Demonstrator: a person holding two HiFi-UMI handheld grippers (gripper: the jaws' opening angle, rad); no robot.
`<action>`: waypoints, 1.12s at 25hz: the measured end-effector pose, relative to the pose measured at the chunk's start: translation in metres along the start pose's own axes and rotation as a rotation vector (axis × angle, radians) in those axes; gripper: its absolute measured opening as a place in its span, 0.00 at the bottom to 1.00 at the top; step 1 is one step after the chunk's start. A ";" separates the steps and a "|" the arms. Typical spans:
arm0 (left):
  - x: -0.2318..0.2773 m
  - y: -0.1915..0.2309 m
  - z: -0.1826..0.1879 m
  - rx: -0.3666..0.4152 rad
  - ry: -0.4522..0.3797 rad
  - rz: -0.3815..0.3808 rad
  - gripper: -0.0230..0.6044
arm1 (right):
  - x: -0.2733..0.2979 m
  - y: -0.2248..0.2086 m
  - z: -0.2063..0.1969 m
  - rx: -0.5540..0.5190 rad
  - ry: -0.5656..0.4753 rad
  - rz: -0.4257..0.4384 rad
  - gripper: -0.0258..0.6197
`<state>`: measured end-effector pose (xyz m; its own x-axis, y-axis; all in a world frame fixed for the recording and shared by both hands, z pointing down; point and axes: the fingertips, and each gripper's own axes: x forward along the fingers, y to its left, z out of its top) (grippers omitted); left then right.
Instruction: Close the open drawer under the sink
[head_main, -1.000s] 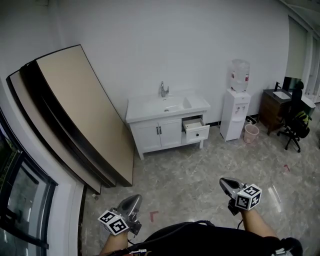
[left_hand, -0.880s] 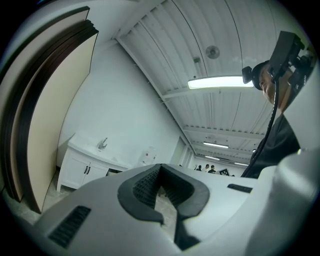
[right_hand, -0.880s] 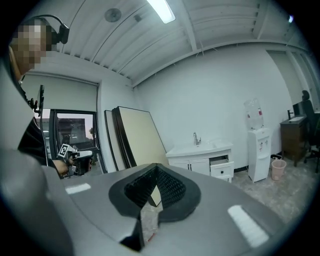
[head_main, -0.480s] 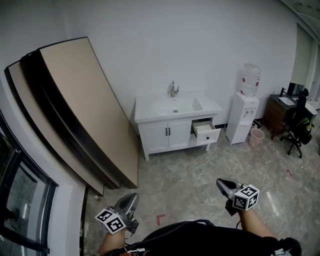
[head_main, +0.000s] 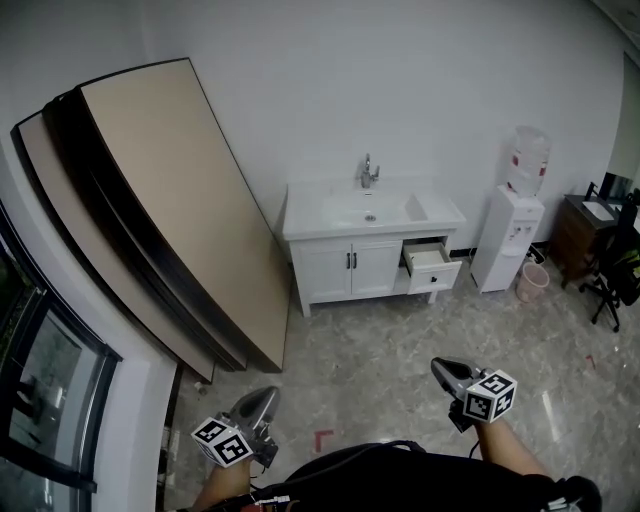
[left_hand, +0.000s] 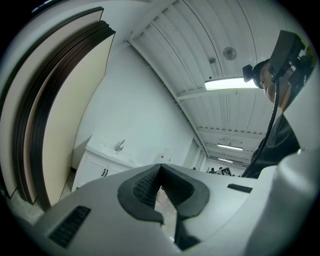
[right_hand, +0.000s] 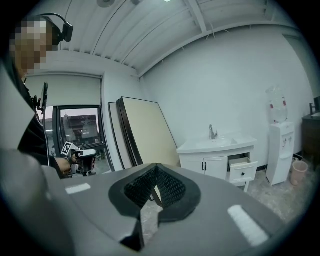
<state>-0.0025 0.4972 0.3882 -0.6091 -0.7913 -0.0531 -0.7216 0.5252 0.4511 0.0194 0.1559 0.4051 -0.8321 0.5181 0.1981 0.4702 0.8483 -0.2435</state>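
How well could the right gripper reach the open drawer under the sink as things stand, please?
Probably not yet: the right gripper is far from the drawer, with a wide stretch of floor between them. Nothing seems to block the path.

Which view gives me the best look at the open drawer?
Head view: it looks down on the drawer, pulled out of the cabinet, nothing in front. The right gripper view shows it too, from lower down. In the left gripper view the left gripper hides it; only the cabinet doors show.
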 end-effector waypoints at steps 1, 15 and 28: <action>0.011 -0.001 0.000 0.002 -0.007 0.005 0.04 | 0.002 -0.013 0.001 -0.005 0.004 0.004 0.04; 0.197 -0.063 -0.007 0.044 -0.025 0.010 0.04 | -0.022 -0.202 0.064 -0.003 -0.044 0.038 0.04; 0.284 -0.057 -0.017 0.039 0.034 -0.018 0.04 | -0.025 -0.283 0.056 0.057 -0.038 -0.018 0.04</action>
<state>-0.1292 0.2369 0.3630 -0.5848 -0.8106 -0.0305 -0.7450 0.5218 0.4155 -0.1094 -0.1035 0.4162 -0.8514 0.4974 0.1665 0.4385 0.8491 -0.2944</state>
